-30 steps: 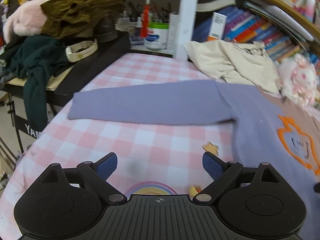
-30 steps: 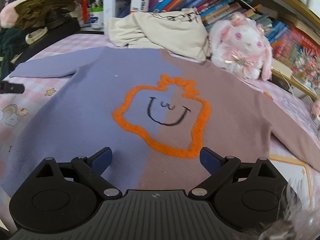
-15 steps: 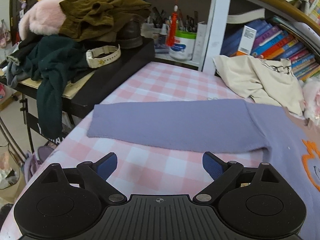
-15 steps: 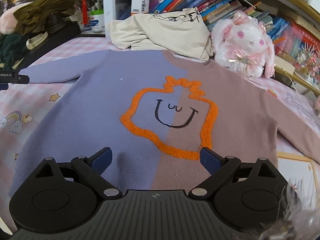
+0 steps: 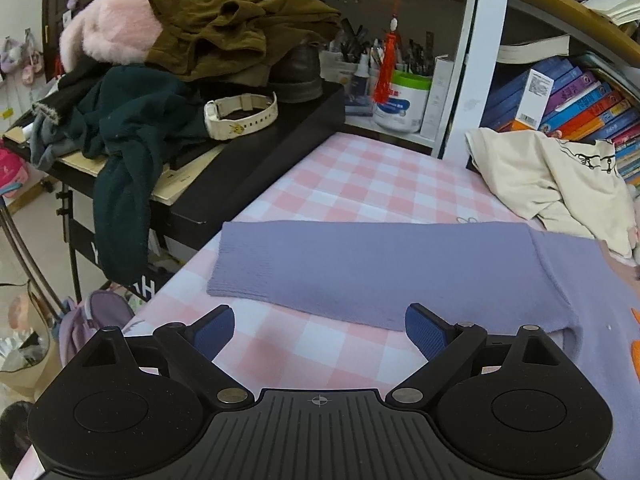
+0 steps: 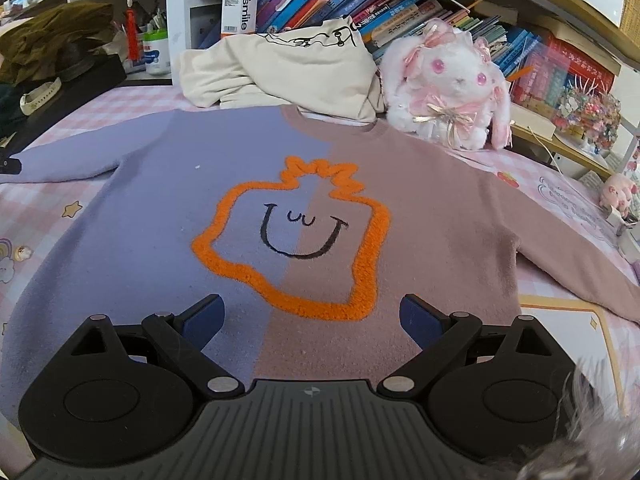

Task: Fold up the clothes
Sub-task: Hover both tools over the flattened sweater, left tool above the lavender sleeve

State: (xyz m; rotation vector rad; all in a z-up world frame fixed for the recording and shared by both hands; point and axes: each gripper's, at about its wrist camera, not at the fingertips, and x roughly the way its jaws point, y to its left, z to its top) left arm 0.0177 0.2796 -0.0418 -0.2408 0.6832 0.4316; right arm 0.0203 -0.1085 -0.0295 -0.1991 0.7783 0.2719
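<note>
Both tools held apart over a flat-lying sweater

The left tool [image 5: 319, 330] is seen with its ribbed blue pads spread wide, empty, just short of the lilac sleeve [image 5: 380, 268]; the right tool [image 6: 312, 316] is likewise spread and empty above the hem; the sweater [image 6: 240, 200] is laid flat on the pink checked surface [image 5: 360, 176], soft knit, half lilac and half mauve, with a fuzzy orange outline [image 6: 224, 264] around a stitched black smile; a crumpled cream garment [image 6: 288, 72] and a plush rabbit [image 6: 452, 88] are seen beyond the collar.

right tool [image 6: 311, 318] wide open over the hem of the sweater [image 6: 160, 216], which lies flat; cream garment [image 6: 288, 76] and plush bunny [image 6: 452, 88] just behind its collar.
</note>
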